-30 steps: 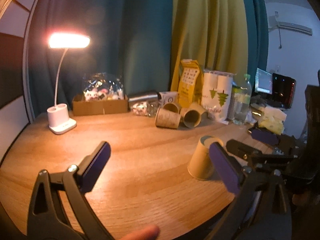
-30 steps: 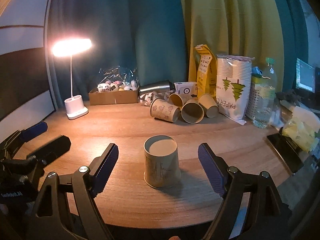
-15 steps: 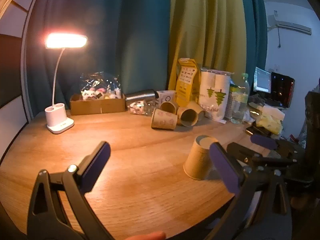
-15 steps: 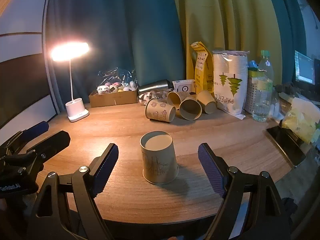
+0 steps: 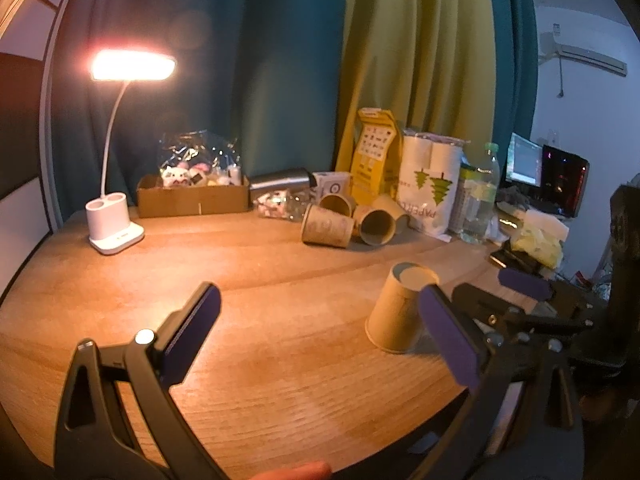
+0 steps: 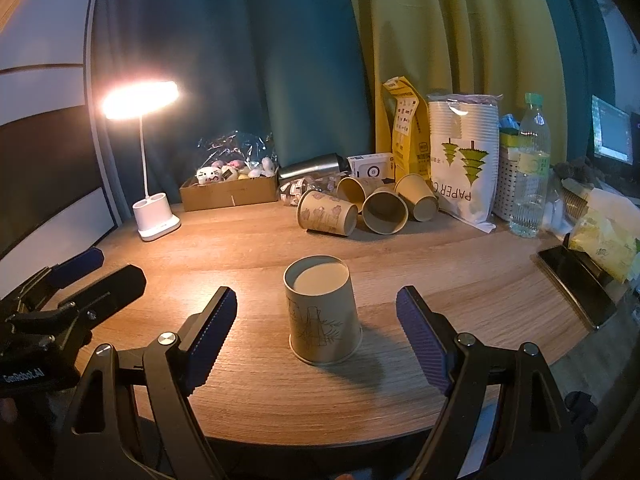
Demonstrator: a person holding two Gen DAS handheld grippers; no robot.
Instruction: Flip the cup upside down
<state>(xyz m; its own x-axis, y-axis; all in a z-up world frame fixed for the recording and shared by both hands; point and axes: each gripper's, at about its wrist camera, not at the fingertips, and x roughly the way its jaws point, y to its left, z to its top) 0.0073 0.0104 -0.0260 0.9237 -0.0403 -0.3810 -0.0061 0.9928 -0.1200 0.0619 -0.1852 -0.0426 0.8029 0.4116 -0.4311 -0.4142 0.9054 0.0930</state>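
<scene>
A tan paper cup (image 6: 322, 314) stands upside down on the wooden table (image 6: 248, 248), base up, wide rim on the wood. It also shows in the left wrist view (image 5: 400, 312). My right gripper (image 6: 316, 334) is open and empty, its purple pads on either side of the cup, just short of it and not touching. My left gripper (image 5: 320, 338) is open and empty over bare table, left of the cup. The right gripper shows at the right of the left wrist view (image 5: 520, 300), and the left gripper at the left of the right wrist view (image 6: 76, 280).
Several paper cups (image 6: 360, 208) lie on their sides at the back. A lit desk lamp (image 6: 156, 220), a cardboard box of toys (image 6: 228, 188), a metal flask (image 6: 312, 164), a paper cup bag (image 6: 464, 160), a water bottle (image 6: 530, 168) and a phone (image 6: 576, 284) stand around the table's edge.
Both grippers have drawn back slightly and risen; the cup stays upside down in the same place. Both stay open.
</scene>
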